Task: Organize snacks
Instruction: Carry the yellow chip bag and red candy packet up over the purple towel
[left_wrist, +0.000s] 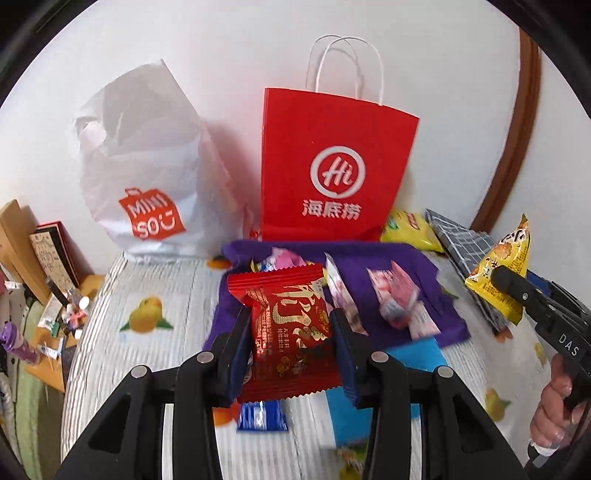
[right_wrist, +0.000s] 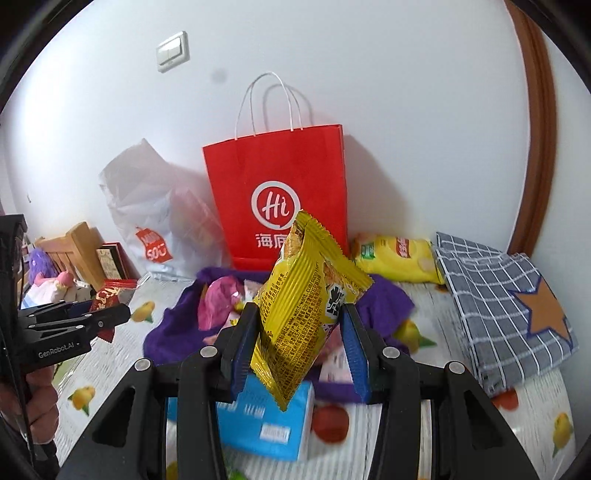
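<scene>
My left gripper (left_wrist: 291, 325) is shut on a red snack packet (left_wrist: 290, 332) and holds it above the bed. My right gripper (right_wrist: 299, 317) is shut on a yellow snack packet (right_wrist: 303, 317); it also shows at the right of the left wrist view (left_wrist: 498, 280). A red paper bag (left_wrist: 332, 166) with white handles stands against the wall, also in the right wrist view (right_wrist: 280, 192). Below lies a purple cloth (left_wrist: 369, 258) with pink wrapped snacks (left_wrist: 399, 302) on it.
A white Miniso plastic bag (left_wrist: 147, 177) stands left of the red bag. A yellow chip bag (right_wrist: 395, 254) and a grey checked pillow (right_wrist: 506, 302) lie at the right. A blue box (right_wrist: 266, 421) and a blue packet (left_wrist: 262, 417) lie on the fruit-print bedsheet (left_wrist: 147, 295). A cluttered wooden shelf (left_wrist: 37, 258) is at the left.
</scene>
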